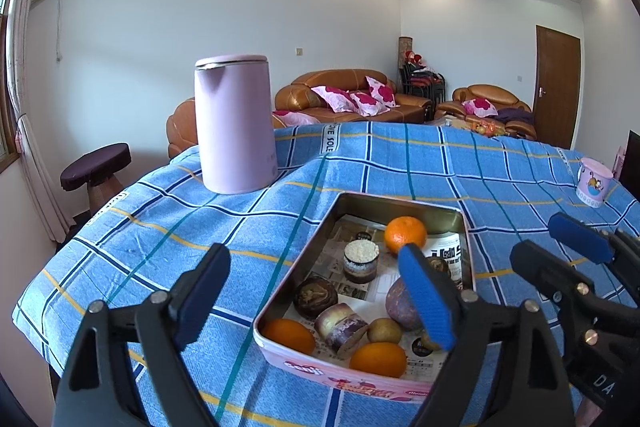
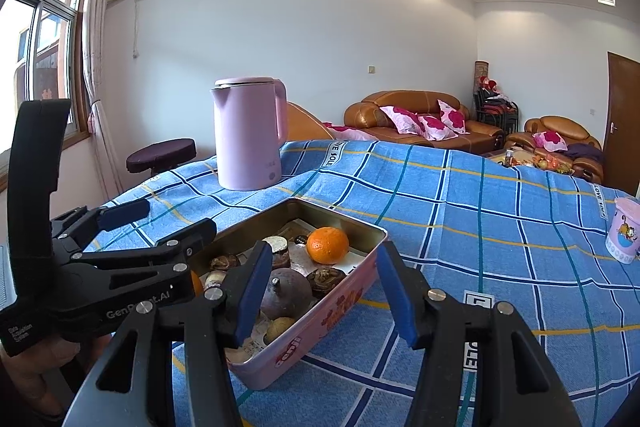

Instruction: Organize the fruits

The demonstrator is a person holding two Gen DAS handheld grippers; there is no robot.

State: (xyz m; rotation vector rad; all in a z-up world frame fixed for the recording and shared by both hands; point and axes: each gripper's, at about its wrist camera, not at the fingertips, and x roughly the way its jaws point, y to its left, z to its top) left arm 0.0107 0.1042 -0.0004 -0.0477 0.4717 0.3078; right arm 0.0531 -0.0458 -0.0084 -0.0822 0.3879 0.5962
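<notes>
A pink rectangular tin (image 1: 344,375) (image 2: 320,323) sits on the blue checked tablecloth, lined with newspaper. It holds three oranges (image 1: 405,234) (image 2: 327,245), a purple round fruit (image 2: 285,291), brown wrinkled fruits (image 1: 315,297), a small kiwi-like fruit (image 1: 385,330) and a cut purple piece (image 1: 340,325). My left gripper (image 1: 316,301) is open and empty, hovering over the tin's near left edge. My right gripper (image 2: 324,299) is open and empty over the tin's near right side; it also shows in the left wrist view (image 1: 556,247).
A pink electric kettle (image 1: 234,123) (image 2: 249,133) stands at the table's far left. A small pink printed cup (image 1: 594,182) (image 2: 624,235) stands at the far right. A dark stool (image 1: 96,167) and brown sofas (image 1: 352,95) lie beyond the table.
</notes>
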